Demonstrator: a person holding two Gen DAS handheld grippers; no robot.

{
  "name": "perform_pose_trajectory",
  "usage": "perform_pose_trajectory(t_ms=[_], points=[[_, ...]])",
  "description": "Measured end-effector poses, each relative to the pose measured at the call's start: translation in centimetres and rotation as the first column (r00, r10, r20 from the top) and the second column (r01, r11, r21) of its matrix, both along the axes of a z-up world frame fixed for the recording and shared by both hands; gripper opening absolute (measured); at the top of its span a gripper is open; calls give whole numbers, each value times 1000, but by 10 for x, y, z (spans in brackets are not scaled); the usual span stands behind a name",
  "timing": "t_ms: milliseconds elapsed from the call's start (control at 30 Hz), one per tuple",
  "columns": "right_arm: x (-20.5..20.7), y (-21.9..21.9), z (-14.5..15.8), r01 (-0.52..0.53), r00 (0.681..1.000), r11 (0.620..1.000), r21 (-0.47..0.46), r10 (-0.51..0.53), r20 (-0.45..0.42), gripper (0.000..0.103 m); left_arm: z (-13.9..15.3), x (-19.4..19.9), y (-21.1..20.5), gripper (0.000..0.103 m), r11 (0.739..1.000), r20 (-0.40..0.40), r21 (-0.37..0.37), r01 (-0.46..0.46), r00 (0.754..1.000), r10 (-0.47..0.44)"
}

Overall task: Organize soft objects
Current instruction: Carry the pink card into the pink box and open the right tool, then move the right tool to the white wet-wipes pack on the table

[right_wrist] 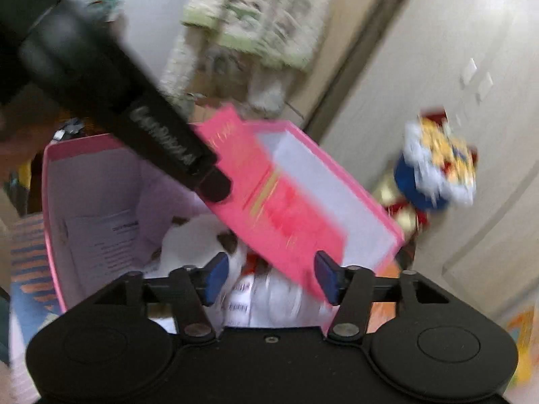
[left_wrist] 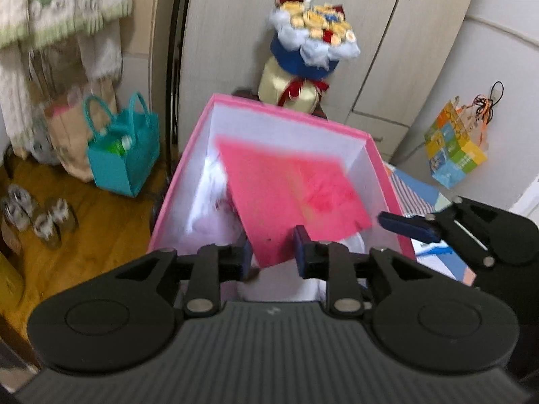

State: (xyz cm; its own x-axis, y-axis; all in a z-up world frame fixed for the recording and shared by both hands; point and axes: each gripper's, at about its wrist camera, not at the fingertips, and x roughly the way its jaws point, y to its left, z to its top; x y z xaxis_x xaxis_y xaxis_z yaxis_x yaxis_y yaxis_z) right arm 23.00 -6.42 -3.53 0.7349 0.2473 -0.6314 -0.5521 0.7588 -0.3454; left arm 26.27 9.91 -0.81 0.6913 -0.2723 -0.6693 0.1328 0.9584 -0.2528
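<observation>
A pink box (left_wrist: 289, 109) with white inner walls stands open below both grippers. Its flat pink lid (left_wrist: 289, 195) hangs tilted and blurred over the opening. One corner of the lid lies between the pads of my left gripper (left_wrist: 273, 256), which stand slightly apart and do not pinch it. My right gripper (right_wrist: 271, 277) is open, with the lid (right_wrist: 303, 208) loose in front of its right finger. White plush with brown patches (right_wrist: 198, 235) and other soft things lie in the box (right_wrist: 57, 181). The left gripper's black body (right_wrist: 158, 141) crosses the right wrist view.
A teal bag (left_wrist: 123, 155) and slippers (left_wrist: 37, 215) sit on the wooden floor at left. A flower bouquet (left_wrist: 313, 33) stands behind the box before a pale wardrobe (left_wrist: 387, 33). A colourful paper bag (left_wrist: 451, 148) hangs at right. A printed sheet (right_wrist: 104, 242) leans inside the box.
</observation>
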Motion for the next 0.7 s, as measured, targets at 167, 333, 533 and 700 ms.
perform_pose_trajectory(t_ms=[167, 333, 533, 700], points=[[-18, -11, 13, -19, 997, 995, 94, 26, -74, 66, 3, -18, -9, 45, 996, 6, 91, 9, 1000, -9], [-42, -18, 27, -21, 997, 993, 114, 30, -75, 68, 25, -48, -20, 74, 980, 72, 195, 31, 996, -46], [-72, -30, 42, -25, 998, 990, 142, 34, -61, 72, 58, -91, -32, 92, 957, 182, 283, 64, 976, -119], [-97, -44, 56, -29, 999, 986, 164, 35, -30, 84, 75, -126, -40, 96, 943, 235, 321, 83, 958, -165]])
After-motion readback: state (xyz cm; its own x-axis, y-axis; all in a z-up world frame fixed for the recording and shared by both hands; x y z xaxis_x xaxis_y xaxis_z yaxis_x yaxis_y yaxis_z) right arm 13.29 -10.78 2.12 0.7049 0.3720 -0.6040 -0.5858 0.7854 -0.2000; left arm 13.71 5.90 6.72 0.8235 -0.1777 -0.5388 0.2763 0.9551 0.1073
